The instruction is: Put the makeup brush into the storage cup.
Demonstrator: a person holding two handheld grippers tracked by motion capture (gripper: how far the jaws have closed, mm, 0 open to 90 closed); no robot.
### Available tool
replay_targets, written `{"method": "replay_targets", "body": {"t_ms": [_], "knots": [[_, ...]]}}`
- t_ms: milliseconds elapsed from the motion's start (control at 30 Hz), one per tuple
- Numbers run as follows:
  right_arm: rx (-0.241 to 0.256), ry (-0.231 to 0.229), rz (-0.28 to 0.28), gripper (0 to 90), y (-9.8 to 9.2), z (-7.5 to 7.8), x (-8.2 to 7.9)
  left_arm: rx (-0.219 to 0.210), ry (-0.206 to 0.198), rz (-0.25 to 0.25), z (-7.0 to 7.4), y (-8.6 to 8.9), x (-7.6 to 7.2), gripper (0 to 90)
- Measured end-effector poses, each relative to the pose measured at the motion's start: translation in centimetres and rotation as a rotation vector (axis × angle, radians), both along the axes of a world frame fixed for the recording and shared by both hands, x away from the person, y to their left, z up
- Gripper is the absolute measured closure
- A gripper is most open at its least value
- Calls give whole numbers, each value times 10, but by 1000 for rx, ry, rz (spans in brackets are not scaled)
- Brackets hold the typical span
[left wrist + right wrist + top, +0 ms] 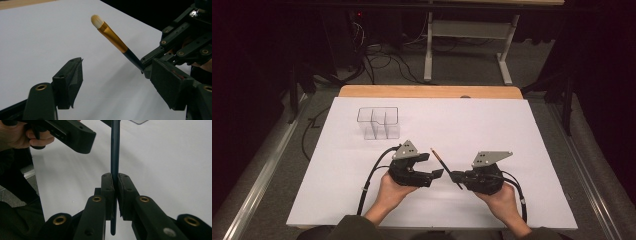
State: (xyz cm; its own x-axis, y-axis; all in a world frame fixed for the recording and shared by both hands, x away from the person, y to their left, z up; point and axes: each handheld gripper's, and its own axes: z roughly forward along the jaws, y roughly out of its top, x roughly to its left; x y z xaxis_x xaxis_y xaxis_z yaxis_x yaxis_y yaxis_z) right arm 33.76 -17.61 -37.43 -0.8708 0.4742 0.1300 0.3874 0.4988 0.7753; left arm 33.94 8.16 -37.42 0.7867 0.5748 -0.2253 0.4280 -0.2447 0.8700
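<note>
Right gripper (114, 192): we have its jaws pressed together on the dark handle of the makeup brush (112, 37), low on the shaft.
Left gripper (112, 77): our jaws stand wide apart, holding nothing; the brush handle passes just ahead of them.
Brush: lifted off the white table (512, 125), bristles pointing up and away from the right gripper, between both tools.
Progress: we judge the pick-up done. A handover or placing into the clear organiser (378, 122), well beyond the left gripper, seems left.
Views: the left gripper view shows the pale bristles and gold ferrule; the right gripper view shows the clamp itself; the high view shows the organiser.
</note>
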Motion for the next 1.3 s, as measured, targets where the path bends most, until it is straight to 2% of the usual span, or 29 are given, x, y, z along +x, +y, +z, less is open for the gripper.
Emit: {"method": "replay_targets", "body": {"t_ms": [100, 467, 633, 1300], "knots": [[-6, 1, 8, 861, 3, -1, 0, 13, -13, 0, 0, -1, -1, 314], [-7, 3, 30, 861, 12, -1, -1, 12, -4, -18, -2, -4, -1, 370], [-5, 4, 32, 860, 14, -1, -1, -8, 3, -17, -1, -3, 0, 405], [-1, -16, 45, 861, 21, -2, -3, -39, 21, -60, -1, -4, -1, 605]]}}
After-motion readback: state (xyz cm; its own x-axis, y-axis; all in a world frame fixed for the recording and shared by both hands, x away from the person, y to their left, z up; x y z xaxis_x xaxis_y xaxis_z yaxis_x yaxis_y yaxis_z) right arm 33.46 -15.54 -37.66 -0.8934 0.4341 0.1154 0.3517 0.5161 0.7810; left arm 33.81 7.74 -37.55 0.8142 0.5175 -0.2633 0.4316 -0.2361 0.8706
